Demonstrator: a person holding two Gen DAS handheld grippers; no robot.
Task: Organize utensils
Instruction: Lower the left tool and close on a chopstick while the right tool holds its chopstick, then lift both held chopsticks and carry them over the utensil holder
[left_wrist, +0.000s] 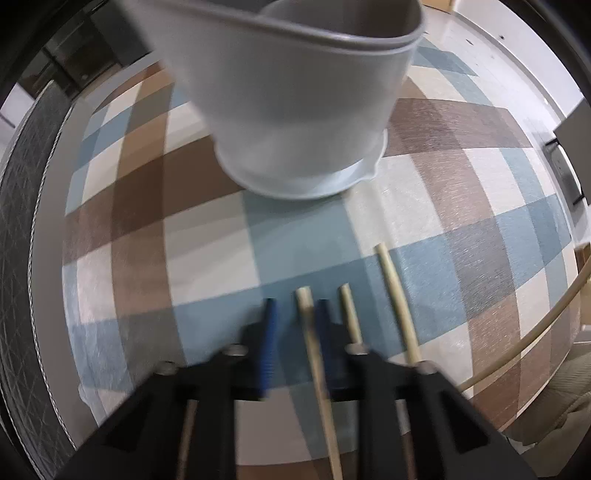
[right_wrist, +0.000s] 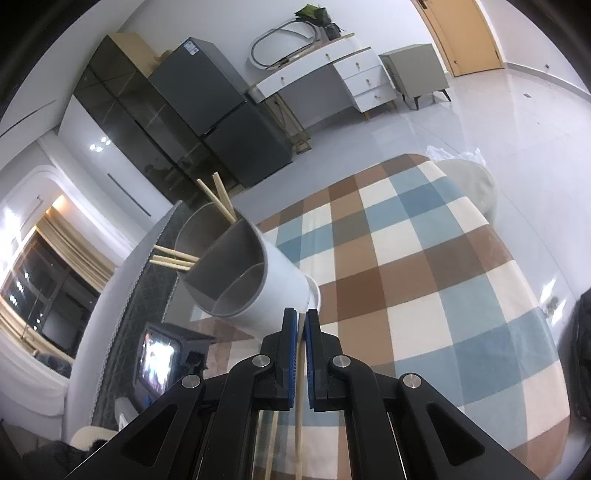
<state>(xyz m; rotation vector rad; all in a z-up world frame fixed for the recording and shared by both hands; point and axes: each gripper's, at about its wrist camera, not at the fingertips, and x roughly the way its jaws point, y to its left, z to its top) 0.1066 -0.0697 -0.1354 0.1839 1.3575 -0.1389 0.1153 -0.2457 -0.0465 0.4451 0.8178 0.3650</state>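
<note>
Pointing steeply down at a checked cloth (left_wrist: 207, 236) in brown, blue and cream, the left gripper (left_wrist: 295, 314) shows blurred blue pads with a pale chopstick (left_wrist: 314, 354) running up between them; the picture shows a gap on the left side of the stick, so whether the jaws actually pinch it cannot be told from the blur. Two more chopsticks (left_wrist: 397, 299) lie on the cloth just to the right of that gripper, roughly parallel to the first. Ahead of them stands a white holder (left_wrist: 295, 122), resting on the cloth in a shallow saucer, its rim filling the top of the view. From the right wrist, the right gripper (right_wrist: 301, 321) has its jaws pressed close on another chopstick (right_wrist: 300, 398), which runs down between the blue pads toward the camera. The same holder (right_wrist: 280, 277) appears just beyond those fingertips, its grey inside split into compartments; four chopsticks (right_wrist: 218, 195) stick out of the far ones, two upward and two toward the left. Behind the surface are a dark fridge (right_wrist: 221, 110), a white desk with drawers (right_wrist: 332, 74) and a pale tiled floor (right_wrist: 498, 122).
</note>
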